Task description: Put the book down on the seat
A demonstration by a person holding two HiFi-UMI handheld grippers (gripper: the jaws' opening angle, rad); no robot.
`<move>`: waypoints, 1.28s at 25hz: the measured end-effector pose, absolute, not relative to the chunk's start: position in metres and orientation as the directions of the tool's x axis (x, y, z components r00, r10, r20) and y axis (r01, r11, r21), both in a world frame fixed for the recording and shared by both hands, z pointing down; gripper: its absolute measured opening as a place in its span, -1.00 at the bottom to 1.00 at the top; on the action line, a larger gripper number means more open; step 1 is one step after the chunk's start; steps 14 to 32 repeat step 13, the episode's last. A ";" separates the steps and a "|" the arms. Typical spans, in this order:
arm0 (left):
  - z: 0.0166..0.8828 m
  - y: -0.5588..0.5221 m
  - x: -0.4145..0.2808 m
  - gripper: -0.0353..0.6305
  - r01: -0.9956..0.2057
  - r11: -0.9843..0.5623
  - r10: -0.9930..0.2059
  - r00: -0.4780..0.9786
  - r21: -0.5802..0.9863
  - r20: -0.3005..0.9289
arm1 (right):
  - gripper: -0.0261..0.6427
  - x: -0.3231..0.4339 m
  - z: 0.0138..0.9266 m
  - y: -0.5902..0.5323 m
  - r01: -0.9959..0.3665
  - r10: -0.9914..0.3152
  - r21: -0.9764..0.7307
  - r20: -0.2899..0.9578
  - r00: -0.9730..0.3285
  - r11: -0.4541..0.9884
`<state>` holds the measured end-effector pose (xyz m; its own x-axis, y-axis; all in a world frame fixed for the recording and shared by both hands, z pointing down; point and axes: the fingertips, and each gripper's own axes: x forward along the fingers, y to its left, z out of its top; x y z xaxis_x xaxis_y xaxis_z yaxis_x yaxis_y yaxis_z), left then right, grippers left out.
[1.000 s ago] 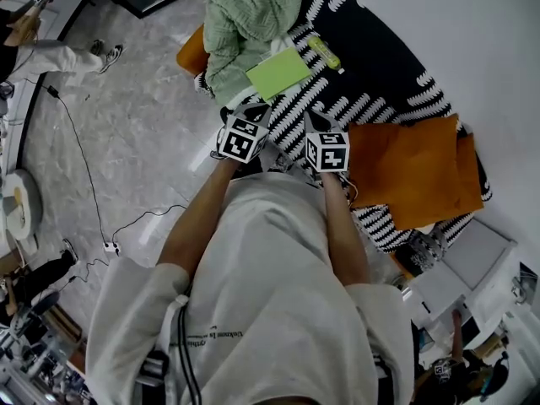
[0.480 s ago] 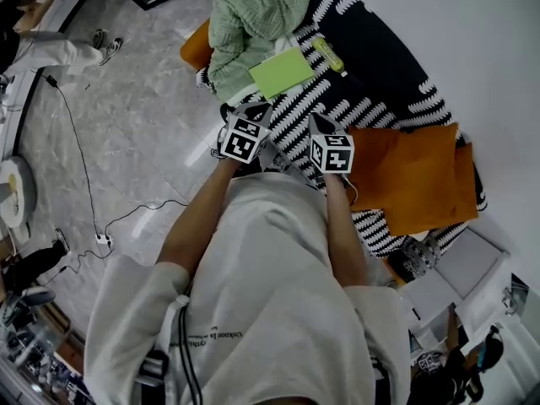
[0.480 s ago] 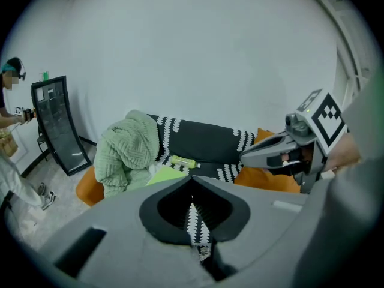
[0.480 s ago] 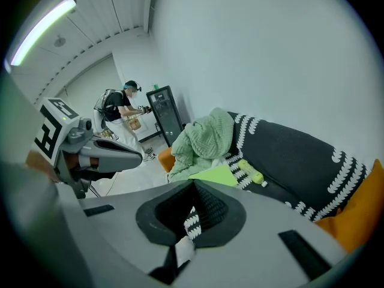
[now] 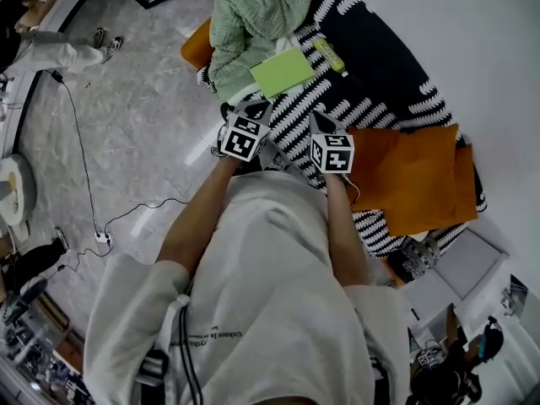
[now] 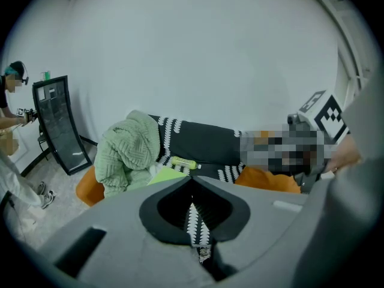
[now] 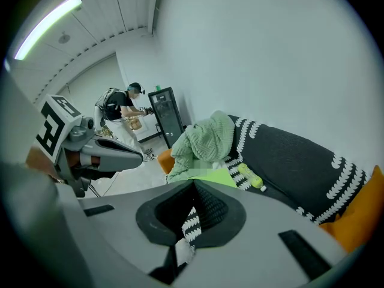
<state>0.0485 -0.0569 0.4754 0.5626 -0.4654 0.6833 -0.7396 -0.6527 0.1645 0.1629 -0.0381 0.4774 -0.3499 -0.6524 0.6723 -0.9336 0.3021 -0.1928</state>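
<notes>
Tongs status first. In the head view, the left tongs point(image 5: 256, 108) and right tongs point(image 5: 320, 121) hang side by side at the front edge of the seat point(image 5: 295, 112), close to the wearer's chest, and neither touches anything. Compared with a second ago both have barely shifted. The green book point(image 5: 282, 71) lies flat on the same spot of the seat, well ahead of the tongs, with its far edge against the green blanket point(image 5: 253, 15). I judge the set-down complete, with nothing left but to stand off. Count here: one book, one blanket, one yellow-green bottle point(image 5: 327, 53) near the backrest, and two tongs. The orange cushions point(image 5: 413, 180) appear to be three: two overlapping at my right and a third under the blanket.

Left gripper view: the jaws are together and nothing is gripped; only a sliver of striped seat cover shows past them. One book, one bottle and one blanket lie ahead.

Right gripper view: the jaws are closed tight and empty, as they have been throughout the last second. The same single book lies beside the blanket, with the bottle just beyond it. One person point(image 7: 123, 110) stands far off by one black cabinet point(image 7: 165, 116).
</notes>
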 end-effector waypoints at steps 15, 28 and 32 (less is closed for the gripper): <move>0.476 -0.062 0.047 -0.89 -0.751 -0.634 -0.472 0.565 0.185 0.677 | -0.90 0.156 0.483 -0.041 -0.921 -0.630 -0.204 0.679 -0.377 0.331; 0.476 -0.062 0.047 -0.89 -0.751 -0.634 -0.472 0.565 0.185 0.677 | -0.90 0.156 0.483 -0.041 -0.921 -0.630 -0.204 0.679 -0.377 0.331; 0.476 -0.062 0.047 -0.89 -0.751 -0.634 -0.472 0.565 0.185 0.677 | -0.90 0.156 0.483 -0.041 -0.921 -0.630 -0.204 0.679 -0.377 0.331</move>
